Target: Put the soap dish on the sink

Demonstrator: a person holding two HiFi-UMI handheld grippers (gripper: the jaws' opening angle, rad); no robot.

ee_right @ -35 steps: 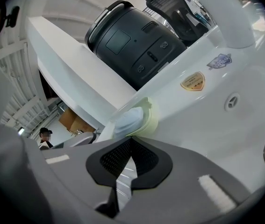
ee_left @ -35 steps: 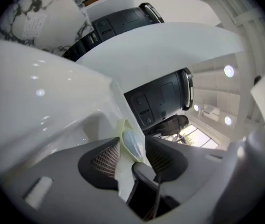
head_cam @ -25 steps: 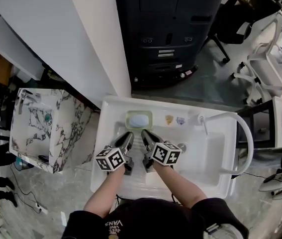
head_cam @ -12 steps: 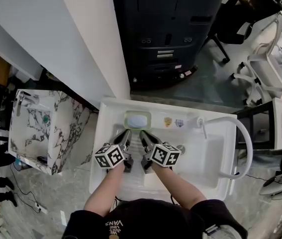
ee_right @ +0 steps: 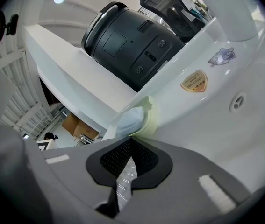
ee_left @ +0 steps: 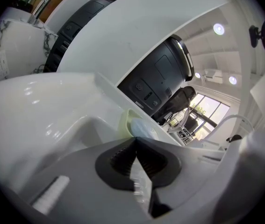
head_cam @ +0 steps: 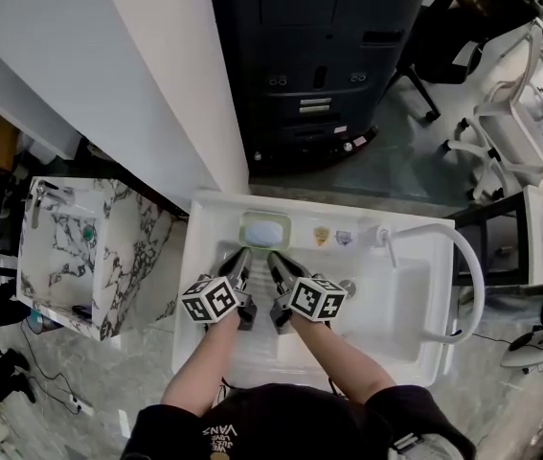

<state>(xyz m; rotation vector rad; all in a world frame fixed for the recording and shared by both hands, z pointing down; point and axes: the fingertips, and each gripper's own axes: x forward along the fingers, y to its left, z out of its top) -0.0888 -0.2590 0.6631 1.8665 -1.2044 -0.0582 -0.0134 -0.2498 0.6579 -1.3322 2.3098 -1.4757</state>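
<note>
A pale green soap dish (head_cam: 265, 230) holding a white soap bar (head_cam: 265, 231) rests on the back ledge of the white sink (head_cam: 400, 305). Over the basin, just in front of the dish, my left gripper (head_cam: 241, 255) and right gripper (head_cam: 273, 257) sit side by side, both shut and holding nothing. In the left gripper view the dish (ee_left: 124, 121) and soap (ee_left: 142, 129) lie just beyond the closed gripper (ee_left: 134, 141). The right gripper view shows the dish (ee_right: 149, 115) and soap (ee_right: 127, 121) right above the closed gripper (ee_right: 131, 141).
A white faucet hose (head_cam: 473, 276) arcs over the sink's right side, with a drain (head_cam: 350, 284) and two stickers (head_cam: 332, 236) nearby. A large black machine (head_cam: 319, 56) stands behind the sink. A marble-patterned sink (head_cam: 79, 247) sits at left, a white wall panel (head_cam: 147, 75) above it.
The left gripper's fingers look drawn together compared with a second ago. Both hands keep their place before the dish, which has not moved.
</note>
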